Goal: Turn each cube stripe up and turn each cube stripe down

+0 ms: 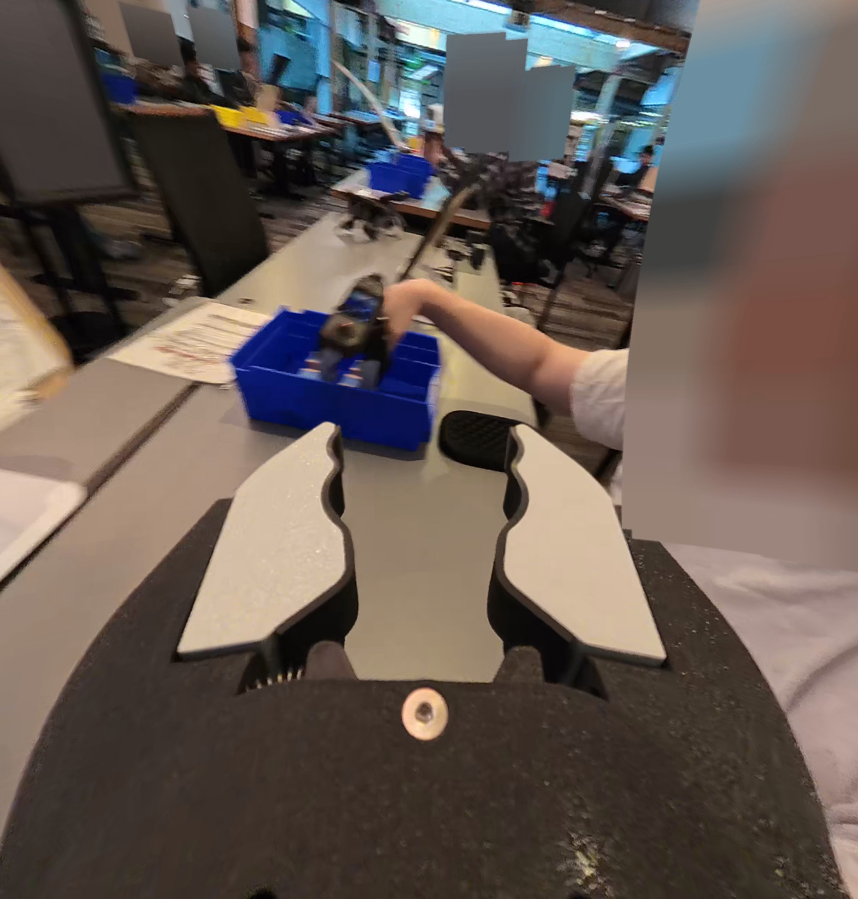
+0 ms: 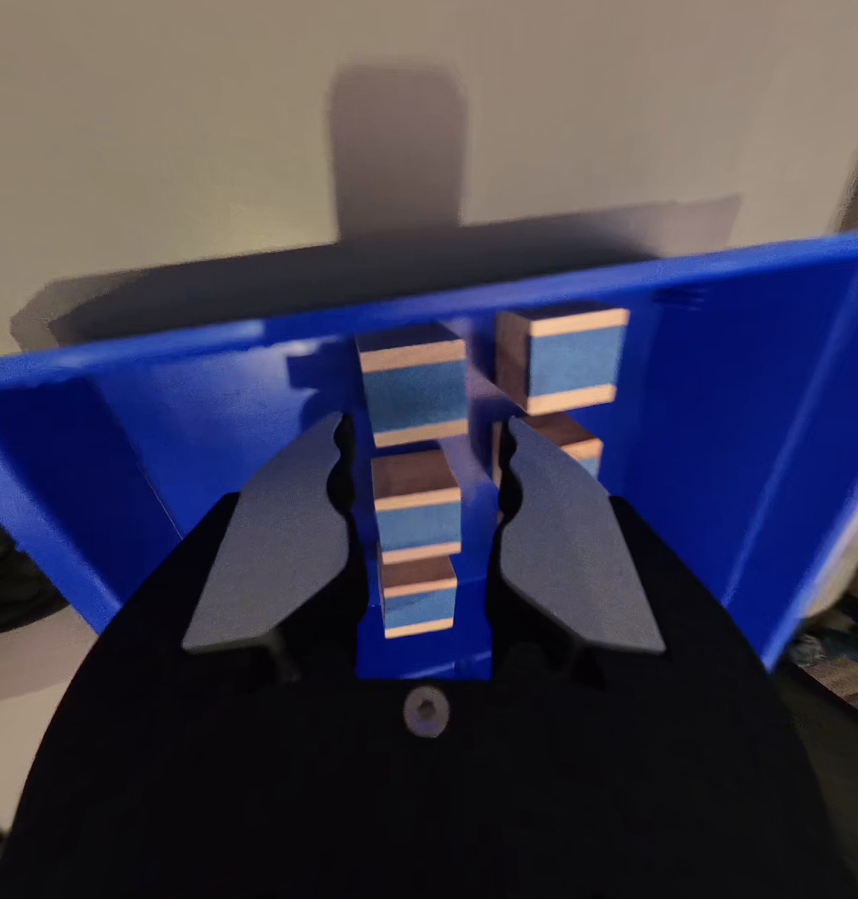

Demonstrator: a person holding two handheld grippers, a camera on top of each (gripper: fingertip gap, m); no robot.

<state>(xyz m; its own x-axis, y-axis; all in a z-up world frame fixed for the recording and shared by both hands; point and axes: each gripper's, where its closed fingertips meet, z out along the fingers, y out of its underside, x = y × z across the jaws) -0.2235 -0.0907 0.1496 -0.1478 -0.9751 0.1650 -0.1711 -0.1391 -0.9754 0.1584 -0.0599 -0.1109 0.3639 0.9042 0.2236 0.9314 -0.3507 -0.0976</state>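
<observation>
A blue bin (image 1: pixel 329 408) stands on the grey table ahead of my left gripper (image 1: pixel 424 440), which is open, empty and well short of the bin. My right gripper also shows in the left wrist view (image 1: pixel 349 335), reaching down into the bin. In the right wrist view my right gripper (image 2: pixel 427 428) is open above several wooden cubes with blue stripes facing the camera. A column of three cubes (image 2: pixel 417 506) lies between and beyond the fingers. Two more cubes (image 2: pixel 570 360) sit to the right; the lower one is partly hidden by the right finger (image 2: pixel 558 525).
The bin's walls (image 2: pixel 709 438) surround the cubes. A printed sheet (image 1: pixel 198 340) lies on the table left of the bin. A black textured pad (image 1: pixel 475 438) lies at the table's right edge. A person's forearm (image 1: pixel 505 340) reaches over the table. Tables and chairs stand behind.
</observation>
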